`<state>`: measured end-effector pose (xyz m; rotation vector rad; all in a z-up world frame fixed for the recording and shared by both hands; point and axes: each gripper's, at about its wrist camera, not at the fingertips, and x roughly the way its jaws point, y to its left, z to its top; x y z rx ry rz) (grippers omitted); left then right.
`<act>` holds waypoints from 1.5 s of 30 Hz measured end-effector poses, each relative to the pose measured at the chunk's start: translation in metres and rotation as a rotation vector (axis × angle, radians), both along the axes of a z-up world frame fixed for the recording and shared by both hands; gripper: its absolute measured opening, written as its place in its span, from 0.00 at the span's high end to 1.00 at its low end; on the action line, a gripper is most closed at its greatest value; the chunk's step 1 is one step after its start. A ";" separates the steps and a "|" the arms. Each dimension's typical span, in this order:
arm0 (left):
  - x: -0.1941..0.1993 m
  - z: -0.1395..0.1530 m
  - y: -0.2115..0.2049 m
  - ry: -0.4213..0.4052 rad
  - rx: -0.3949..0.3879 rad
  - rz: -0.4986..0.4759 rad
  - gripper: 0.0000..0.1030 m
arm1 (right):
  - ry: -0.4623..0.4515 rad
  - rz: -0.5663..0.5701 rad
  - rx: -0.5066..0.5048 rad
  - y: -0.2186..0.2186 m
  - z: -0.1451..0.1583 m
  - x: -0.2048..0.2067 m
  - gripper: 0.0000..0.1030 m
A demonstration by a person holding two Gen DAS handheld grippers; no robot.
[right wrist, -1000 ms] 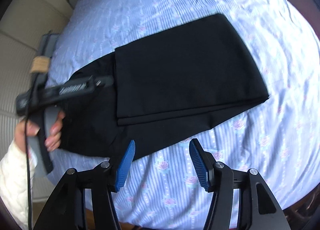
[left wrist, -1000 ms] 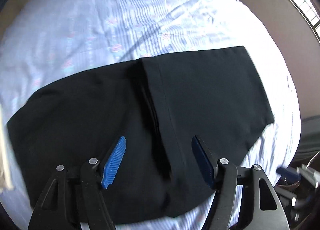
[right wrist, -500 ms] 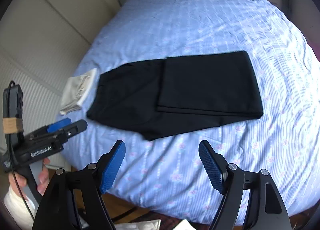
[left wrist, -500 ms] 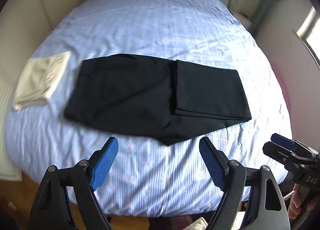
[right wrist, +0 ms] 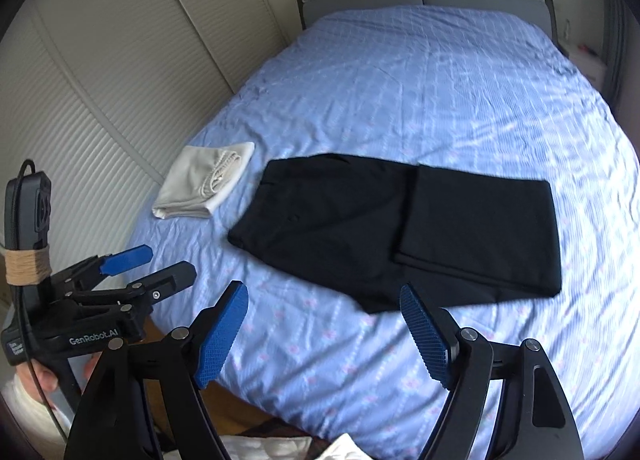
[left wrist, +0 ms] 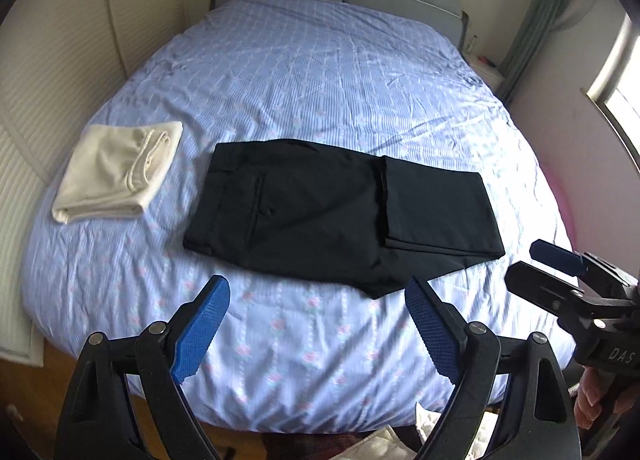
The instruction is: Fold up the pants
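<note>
Bed (left wrist: 320, 72) fills both views, blue flowered sheet, grey headboard at the far end. Pants (left wrist: 320, 216), black, lie flat near the bed's near edge, long axis running left-right across the views, waistband and pocket at the left end, legs already folded back once so a doubled panel sits on the right part. Cream folded garment (left wrist: 116, 172) lies well apart to the left, not in play. Left gripper (left wrist: 316, 326) is off the cloth, its jaws opening, blue fingers (left wrist: 200, 336) spread with nothing between them, only sheet below. Right gripper (right wrist: 324, 334) likewise clear of the pants, fingers apart and empty. Pants are ahead of and below both grippers, past the fingertips, nothing touching. Key relation: the folded end lies on the right, so the right gripper looks nearer it, the left gripper nearer the waistband end. Judgement: one fold done, at least one more left; next fold probably brings one end over the other along that left-right axis, each hand taking a corner. Risk: thin cloth, the pinch may catch only the top layer and skew the stack.
</note>
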<state>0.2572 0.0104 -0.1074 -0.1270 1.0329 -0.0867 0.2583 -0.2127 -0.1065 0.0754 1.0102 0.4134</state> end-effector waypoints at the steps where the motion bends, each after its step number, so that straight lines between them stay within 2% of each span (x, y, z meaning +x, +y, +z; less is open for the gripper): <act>1: 0.003 0.000 0.011 -0.002 -0.002 -0.010 0.13 | 0.001 -0.005 -0.009 0.010 0.000 0.001 0.23; 5: 0.017 -0.009 0.058 0.001 -0.030 -0.025 0.13 | 0.015 -0.008 -0.036 0.061 -0.004 0.006 0.23; 8: 0.033 -0.022 0.100 0.040 -0.098 -0.036 0.13 | 0.036 -0.012 -0.067 0.097 -0.013 0.016 0.23; 14: 0.057 -0.053 0.165 0.071 -0.173 -0.036 0.13 | 0.075 0.011 -0.160 0.163 -0.034 0.044 0.23; 17: 0.071 -0.080 0.189 0.108 -0.205 -0.003 0.13 | 0.104 0.026 -0.208 0.189 -0.048 0.061 0.23; 22: 0.095 -0.140 0.220 0.192 -0.319 0.054 0.13 | 0.191 0.047 -0.266 0.222 -0.087 0.090 0.23; 27: 0.118 -0.207 0.236 0.298 -0.389 0.107 0.16 | 0.287 0.058 -0.307 0.247 -0.135 0.116 0.23; 32: 0.135 -0.258 0.235 0.378 -0.461 0.058 0.21 | 0.344 0.063 -0.335 0.264 -0.170 0.132 0.23; 34: 0.140 -0.274 0.232 0.407 -0.515 0.034 0.25 | 0.356 0.061 -0.346 0.266 -0.176 0.133 0.23; 35: 0.142 -0.280 0.231 0.416 -0.557 0.029 0.25 | 0.361 0.062 -0.352 0.266 -0.178 0.134 0.23; 41: 0.169 -0.298 0.234 0.417 -0.702 0.062 0.25 | 0.408 0.039 -0.375 0.258 -0.191 0.135 0.23; 44: 0.187 -0.303 0.230 0.415 -0.781 0.034 0.38 | 0.424 0.015 -0.365 0.253 -0.194 0.137 0.23; 45: 0.195 -0.305 0.225 0.418 -0.789 0.004 0.39 | 0.425 0.007 -0.361 0.251 -0.195 0.138 0.23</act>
